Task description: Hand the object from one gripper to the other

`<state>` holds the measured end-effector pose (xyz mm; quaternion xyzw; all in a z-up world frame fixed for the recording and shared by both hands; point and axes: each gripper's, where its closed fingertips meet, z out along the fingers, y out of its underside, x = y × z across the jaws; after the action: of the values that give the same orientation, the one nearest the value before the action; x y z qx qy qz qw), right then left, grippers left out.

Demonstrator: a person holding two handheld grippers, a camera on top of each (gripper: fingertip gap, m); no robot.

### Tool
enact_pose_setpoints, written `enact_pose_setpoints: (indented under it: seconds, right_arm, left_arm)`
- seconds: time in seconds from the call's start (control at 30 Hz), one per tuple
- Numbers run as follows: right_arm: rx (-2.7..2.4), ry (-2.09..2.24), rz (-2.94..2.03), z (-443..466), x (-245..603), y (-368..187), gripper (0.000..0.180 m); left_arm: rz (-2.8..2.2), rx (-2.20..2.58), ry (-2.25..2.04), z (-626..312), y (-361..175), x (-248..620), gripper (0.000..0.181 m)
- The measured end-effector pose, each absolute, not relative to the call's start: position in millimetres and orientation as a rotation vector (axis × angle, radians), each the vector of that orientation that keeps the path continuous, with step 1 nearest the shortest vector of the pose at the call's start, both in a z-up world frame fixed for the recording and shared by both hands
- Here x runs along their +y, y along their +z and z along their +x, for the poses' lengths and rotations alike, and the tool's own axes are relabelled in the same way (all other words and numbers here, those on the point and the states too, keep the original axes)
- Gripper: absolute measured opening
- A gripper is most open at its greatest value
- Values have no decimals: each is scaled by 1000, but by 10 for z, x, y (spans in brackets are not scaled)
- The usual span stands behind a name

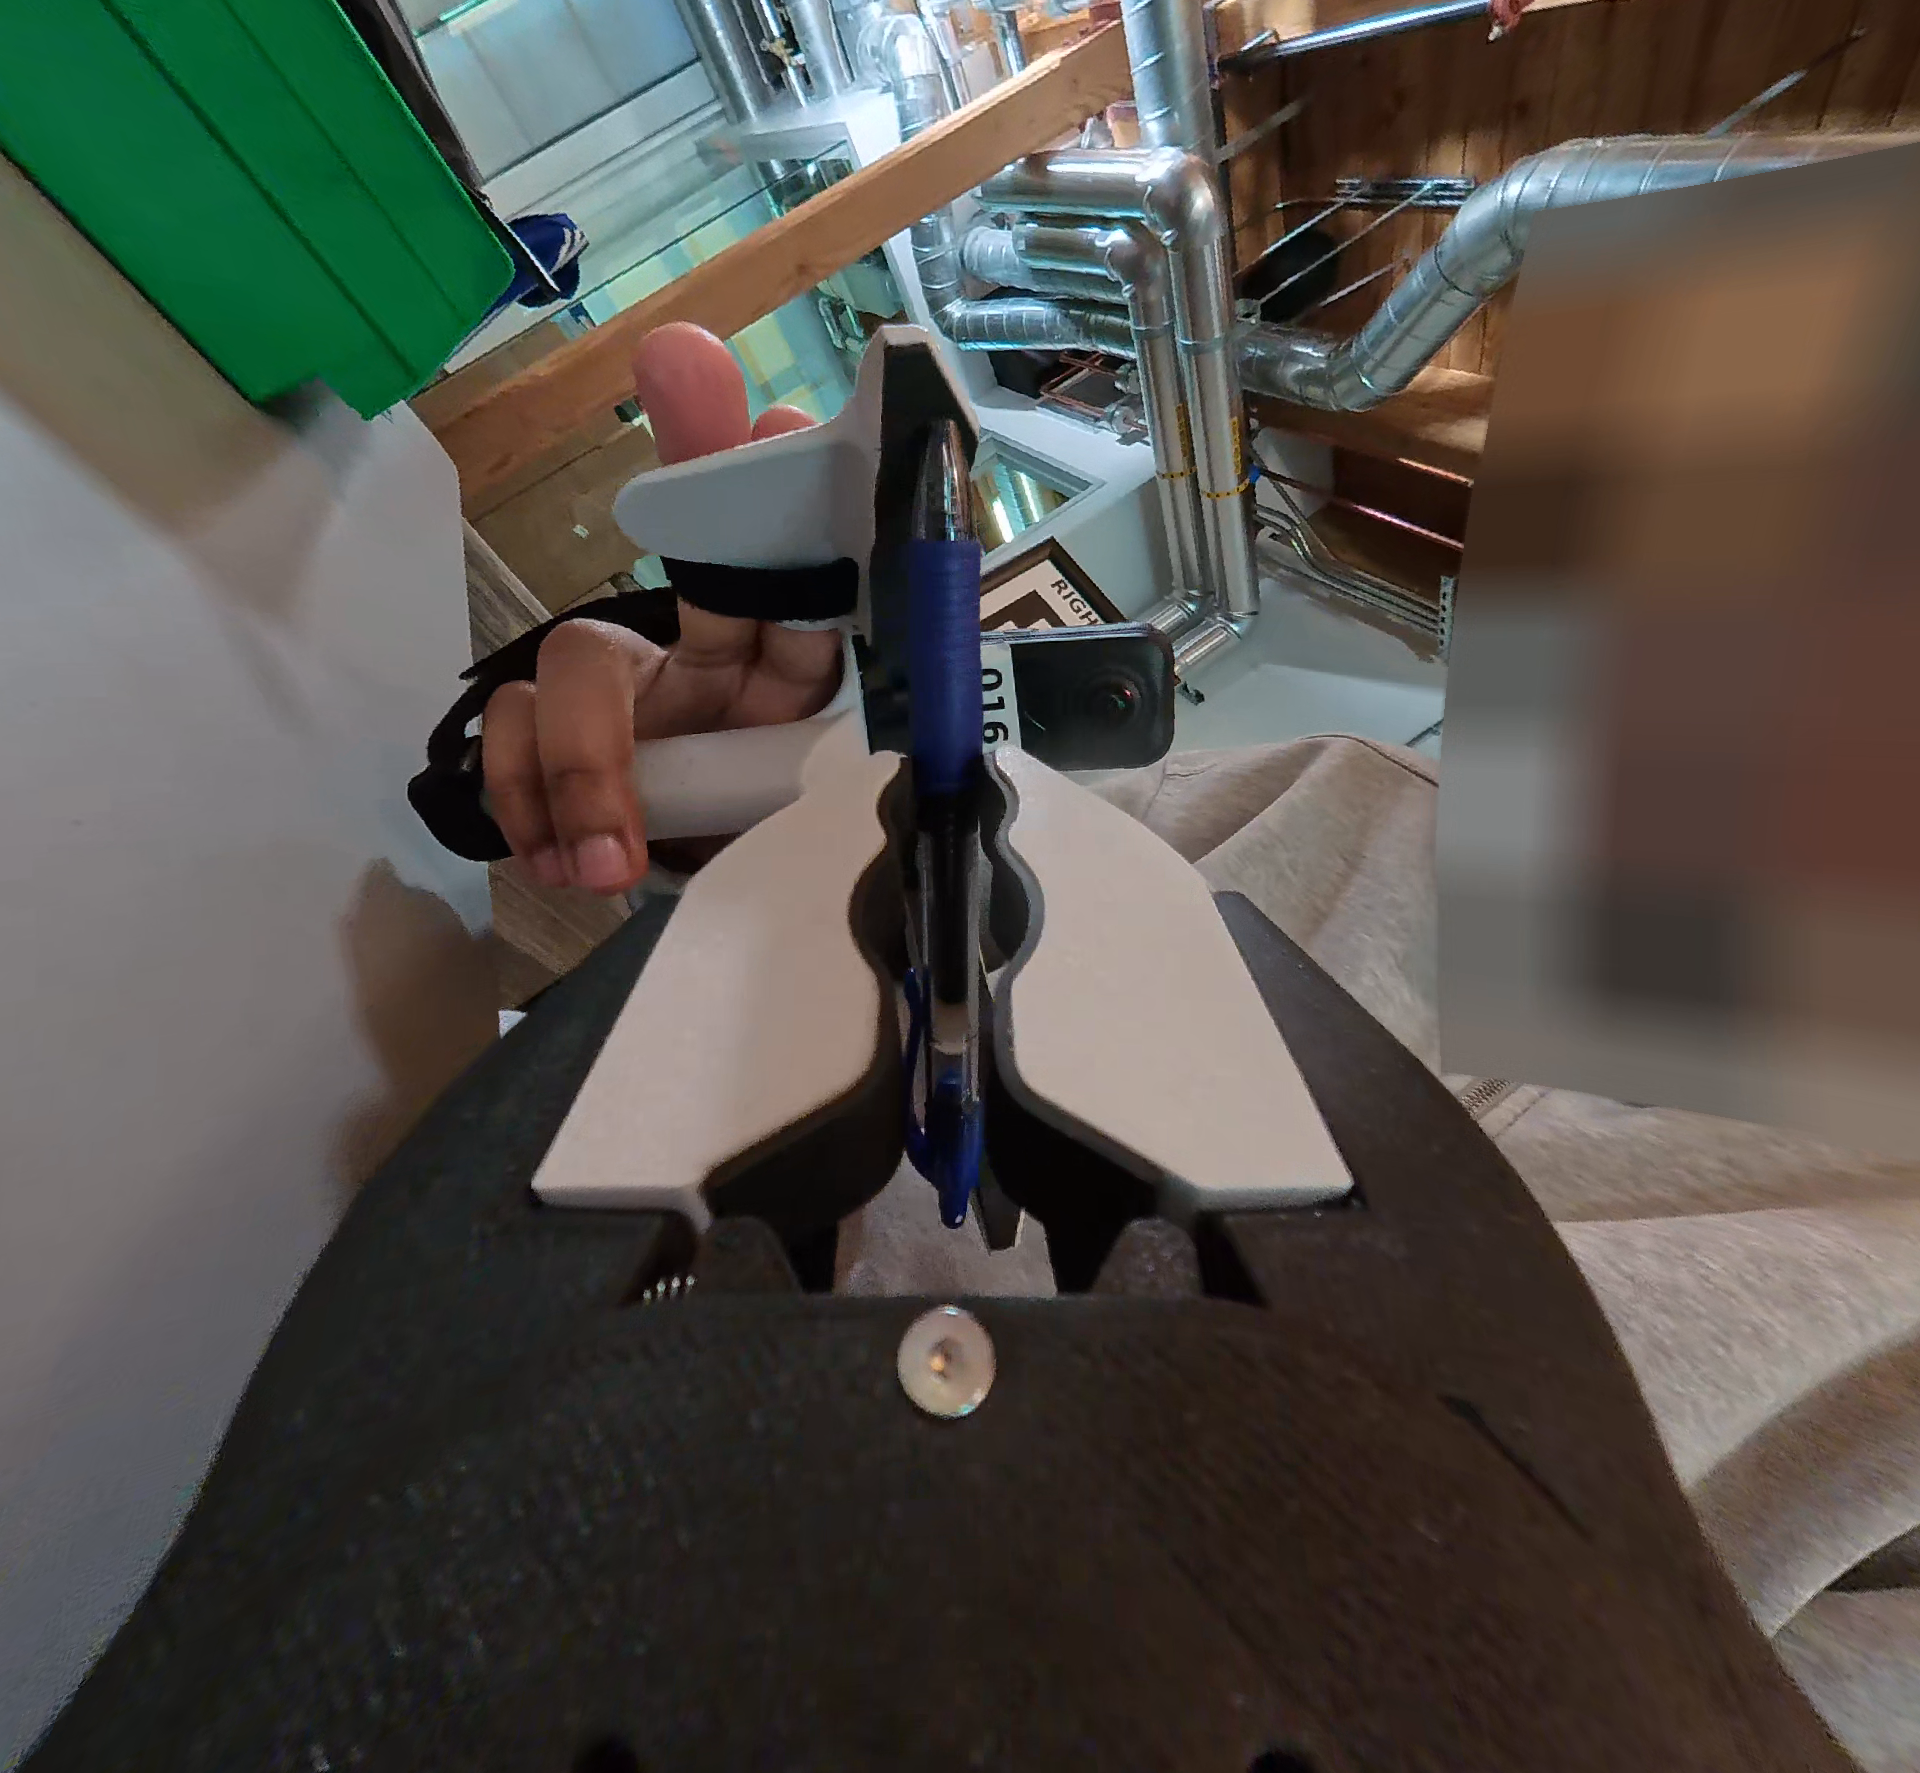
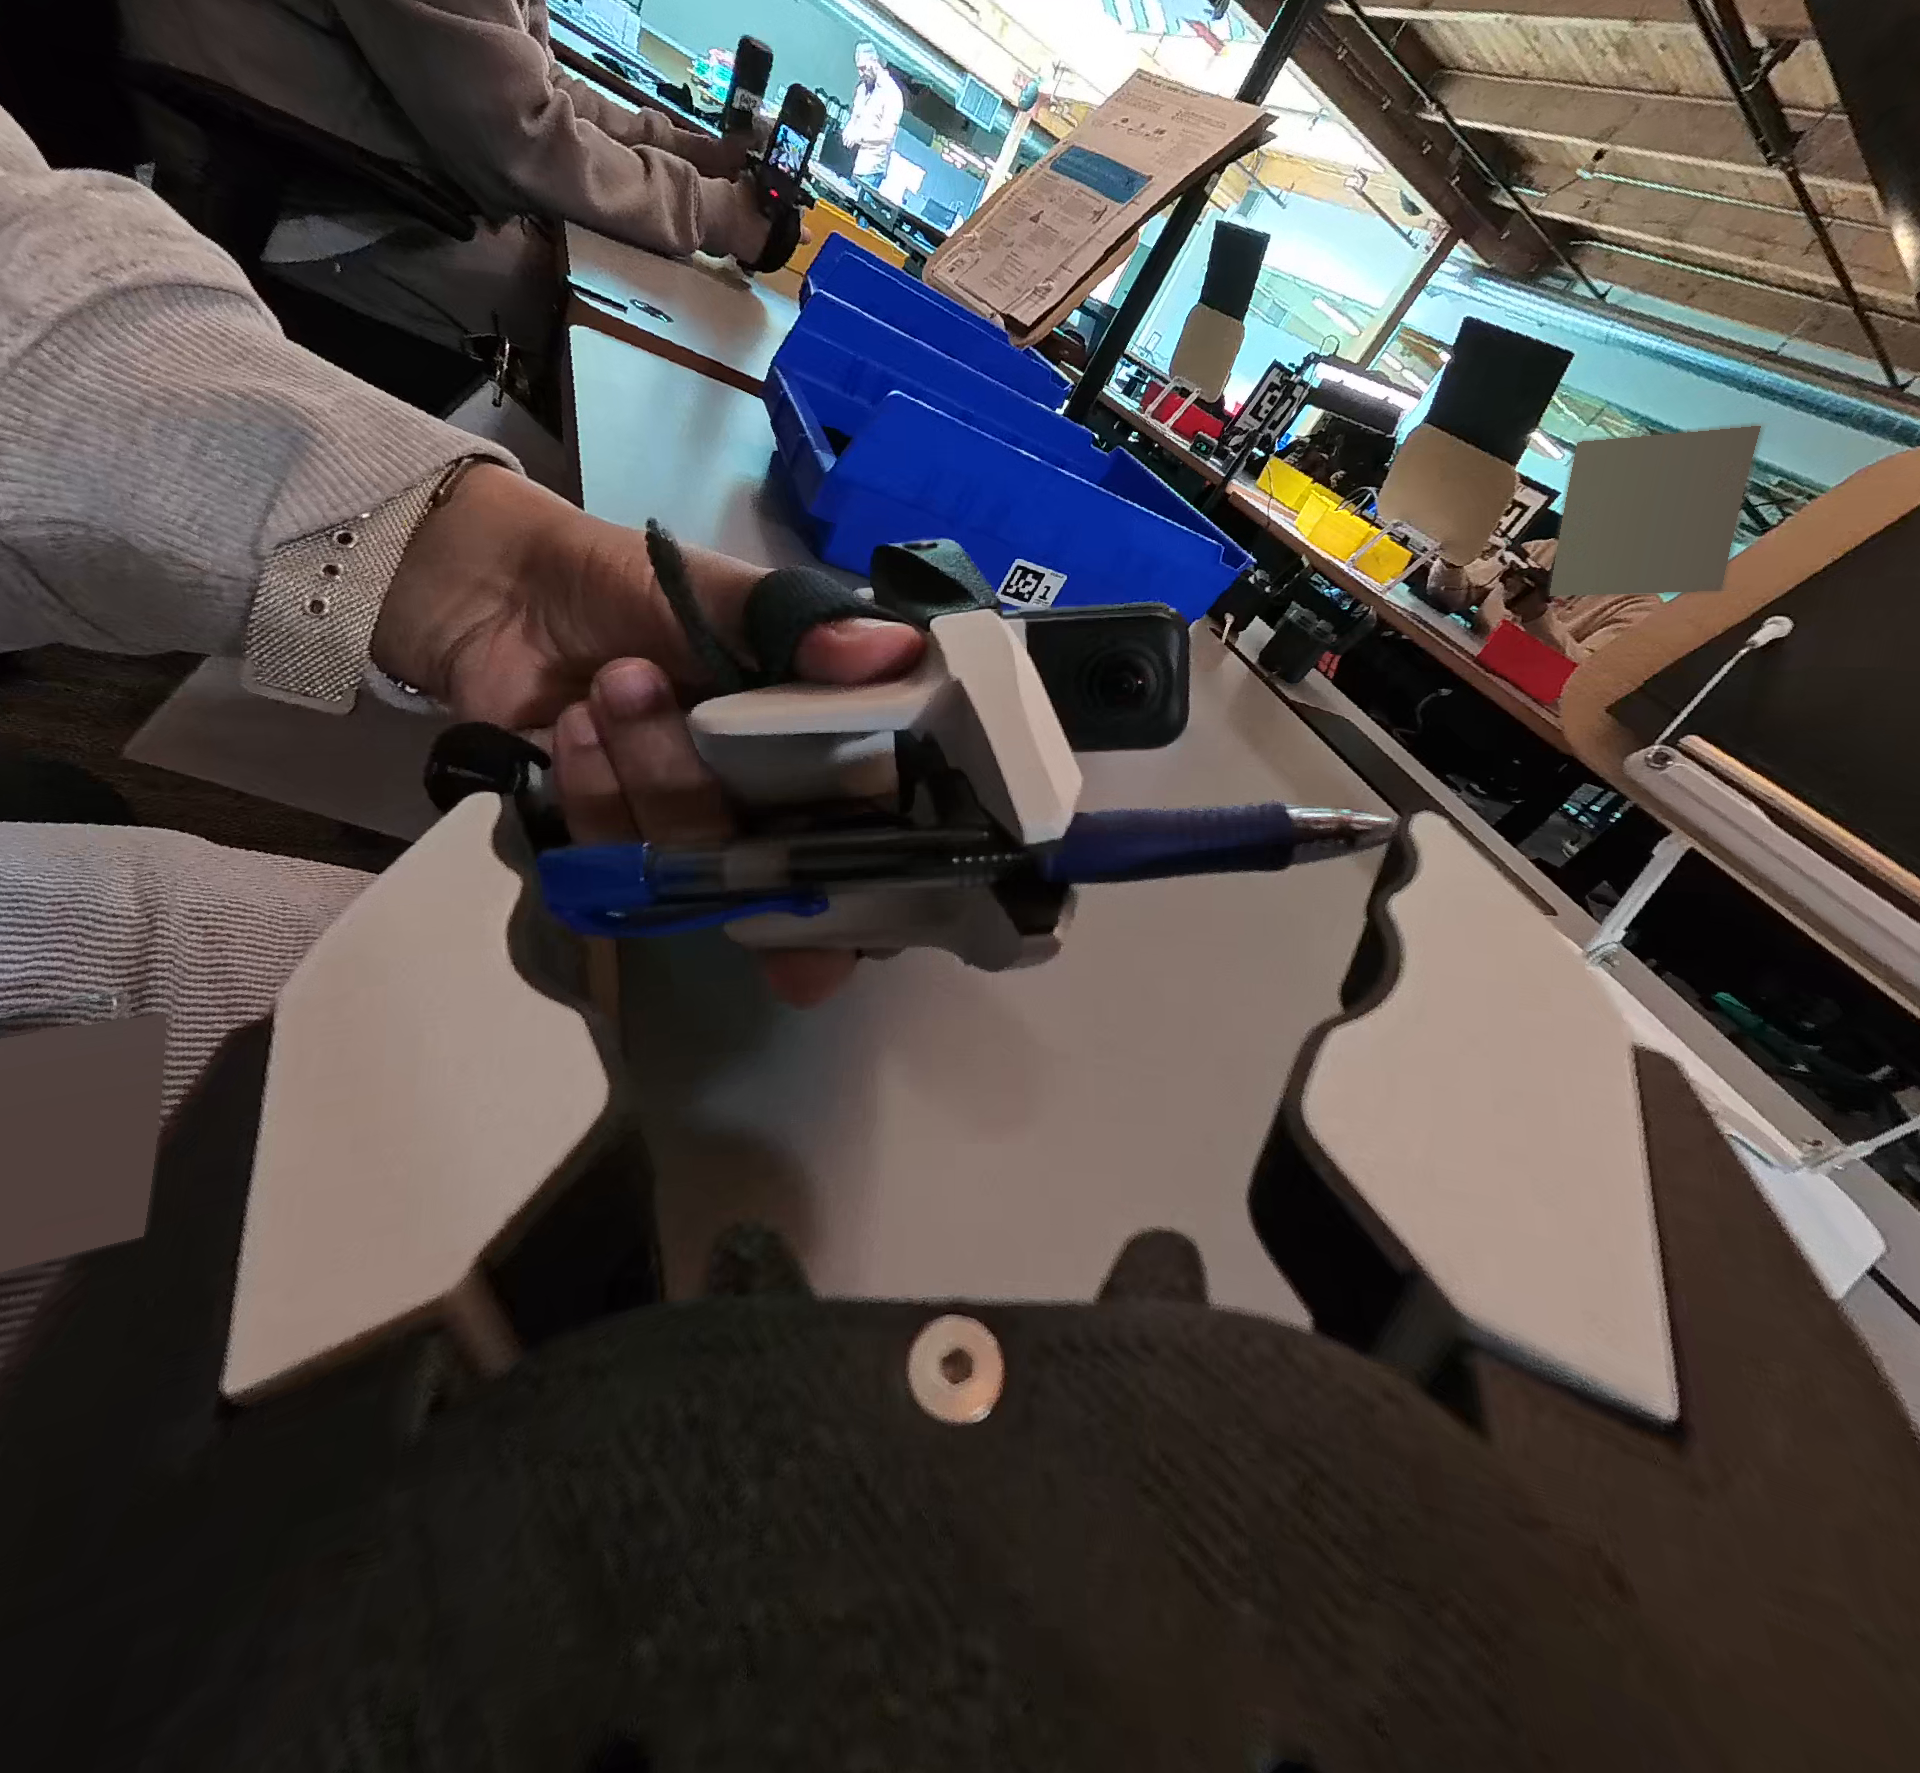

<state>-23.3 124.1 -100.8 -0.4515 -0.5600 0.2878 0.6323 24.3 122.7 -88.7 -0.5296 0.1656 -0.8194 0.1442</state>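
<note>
A blue pen with a clear-black barrel (image 1: pixel 943 643) is clamped between the white fingers of my left gripper (image 1: pixel 948 773), which is shut on it. The pen's silver tip points forward past the fingertips. In the right wrist view the pen (image 2: pixel 1174 840) lies level, held by the left gripper (image 2: pixel 1039 850). My right gripper (image 2: pixel 956 830) is wide open, with one finger at each end of the pen and not touching it. The pen tip sits just short of its right finger (image 2: pixel 1455 996). The right gripper's finger (image 1: pixel 748 487) shows in the left wrist view, beside the pen tip.
Below lies a pale table (image 2: pixel 935 1100) with blue bins (image 2: pixel 987 487) at its far side. A black pole with a cardboard sheet (image 2: pixel 1091 196) stands behind them. A green bin (image 1: pixel 208 113) is at upper left. Another person (image 2: pixel 416 61) stands at the far table. Left and right tips are no more than a few centimetres apart.
</note>
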Motion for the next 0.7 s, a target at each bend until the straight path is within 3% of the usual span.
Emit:
enact_pose_setpoints:
  seconds: [0.27, 0.7]
  right_arm:
    - [-1271, 664, -1057, -210, 1282, -1018, 147]
    - [-1245, 609, -1052, -187, 1347, -980, 149]
  left_arm:
    - [-1623, 617, -2336, 432, -993, 1055, 9]
    - [-1477, 313, -2446, 261, -881, 1309, 10]
